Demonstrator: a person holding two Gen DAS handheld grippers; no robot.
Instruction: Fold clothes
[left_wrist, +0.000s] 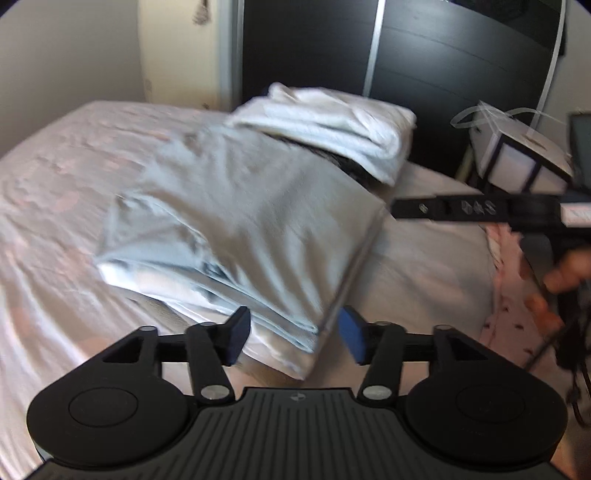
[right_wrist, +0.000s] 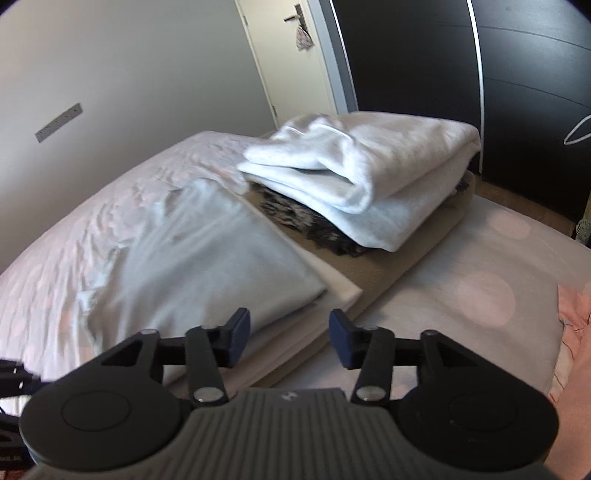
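Both claws released. Left gripper (left_wrist: 293, 338): jaws parted, nothing pinched; the near corner of the folded pale grey-blue garment (left_wrist: 236, 229) sits in the gap between the blue pads without either pad pressing on it. Right gripper (right_wrist: 290, 339): jaws also parted, empty; pads hang just above the near edge of the stack, no contact visible.

Garment position: flat on the bed with the pale pink dotted sheet (left_wrist: 55, 206), folded into a rough rectangle, layered edges facing the left claw, some wrinkling on its far-left side. In the right wrist view the same grey-blue garment (right_wrist: 207, 258) lies on top of a white folded cloth (right_wrist: 343, 291), which in turn rests on a flat tan blanket (right_wrist: 391, 266).

Behind it, touching the far edge: a folded white fleecy towel bundle (left_wrist: 332, 125), piled over a dark patterned fabric (right_wrist: 295, 218) that peeks out underneath.

Left wrist view also shows the right gripper's black body (left_wrist: 480, 210) coming in from the right, level with the garment's right edge, and a blurred hand (left_wrist: 569, 269) below it.

Background: dark wardrobe with a silver strip (right_wrist: 476, 74), white door with handle (right_wrist: 291, 55), grey wall. Pink cloth (right_wrist: 576, 314) at the right bed edge. Both frames are motion-blurred.
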